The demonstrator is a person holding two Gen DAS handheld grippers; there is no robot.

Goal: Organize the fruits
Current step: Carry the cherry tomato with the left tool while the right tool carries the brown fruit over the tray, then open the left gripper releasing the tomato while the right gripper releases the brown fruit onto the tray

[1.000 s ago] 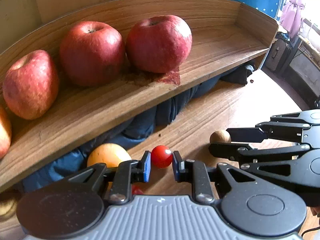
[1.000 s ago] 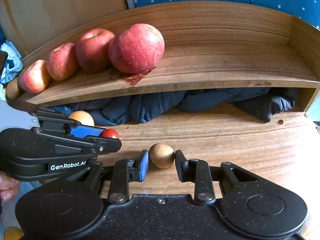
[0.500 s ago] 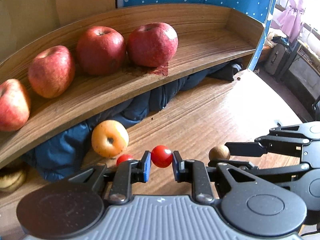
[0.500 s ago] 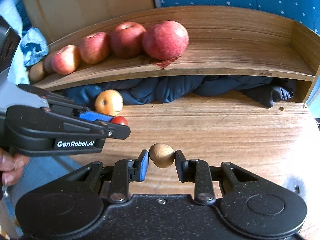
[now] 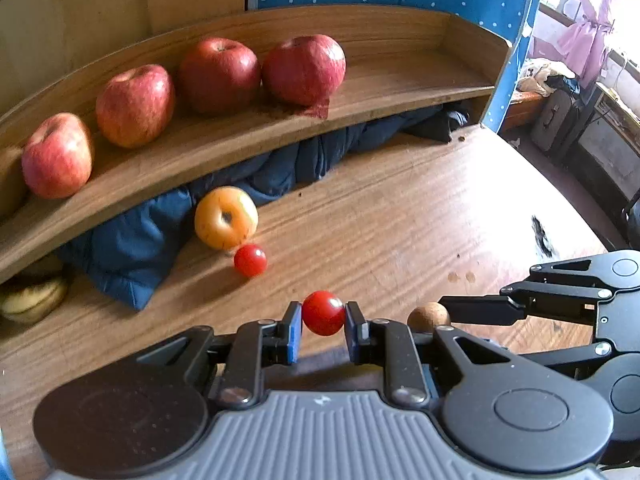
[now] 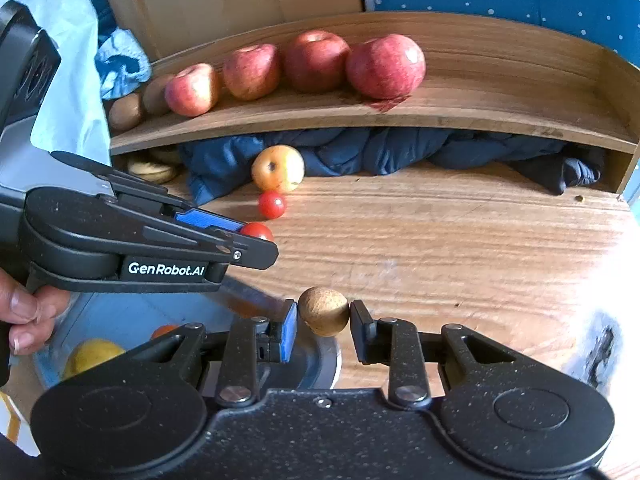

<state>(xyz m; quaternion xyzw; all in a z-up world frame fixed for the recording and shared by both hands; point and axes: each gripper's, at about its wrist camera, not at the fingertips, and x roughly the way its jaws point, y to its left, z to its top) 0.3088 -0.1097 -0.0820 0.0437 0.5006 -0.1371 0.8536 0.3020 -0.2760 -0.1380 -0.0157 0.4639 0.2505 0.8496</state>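
Four apples [image 5: 218, 74] sit in a row on the shelf [image 5: 400, 92] across the upper frame. Beneath it a bundled cloth [image 5: 132, 236] lies on the surface [image 5: 420, 220]; before the cloth rests a round fruit [image 5: 226, 218], a small tomato [image 5: 250, 260] just in front.

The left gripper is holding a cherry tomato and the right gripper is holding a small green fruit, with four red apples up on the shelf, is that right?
Not quite: the small round fruit in the right gripper is brown, not green, as the right wrist view shows. The rest stands: the left gripper holds a cherry tomato, and four red apples sit on the shelf.
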